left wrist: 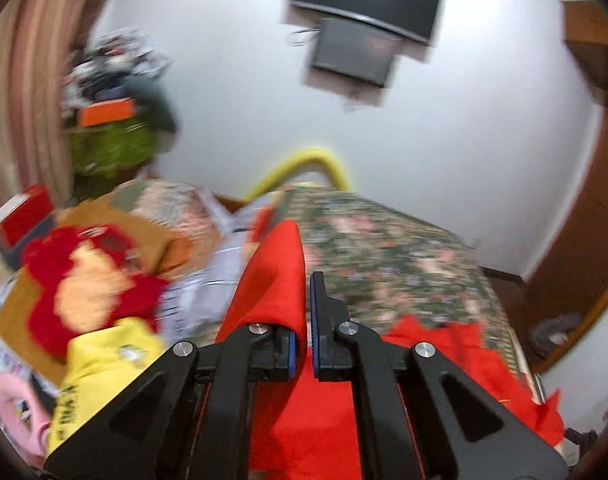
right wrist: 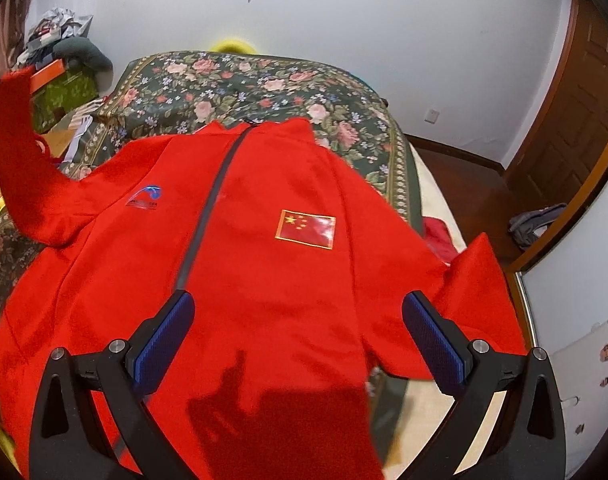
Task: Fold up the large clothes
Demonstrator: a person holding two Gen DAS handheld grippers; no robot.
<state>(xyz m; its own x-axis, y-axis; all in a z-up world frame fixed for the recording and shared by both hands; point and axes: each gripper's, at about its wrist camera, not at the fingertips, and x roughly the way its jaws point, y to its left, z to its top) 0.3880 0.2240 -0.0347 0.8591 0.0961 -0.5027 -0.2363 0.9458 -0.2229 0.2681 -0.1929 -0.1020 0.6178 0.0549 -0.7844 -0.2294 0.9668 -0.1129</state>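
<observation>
1. Red jacket lies front-up, zipped, on the flowered bed
2. Left claw is clamped on its raised sleeve
3. Right claw hovers with its jaws apart
4. Best to carry the sleeve flat across the chest, avoiding bunching

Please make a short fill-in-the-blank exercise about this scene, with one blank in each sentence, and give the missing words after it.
1. The left tool is shut on a sleeve of the ____ zip-up jacket.
2. The right tool hovers above the jacket with its jaws ____.
3. The jacket lies on a bedspread with a ____ pattern.
4. The rectangular patch on the jacket's chest shows a ____.

Missing words: red; open; floral; flag
</observation>
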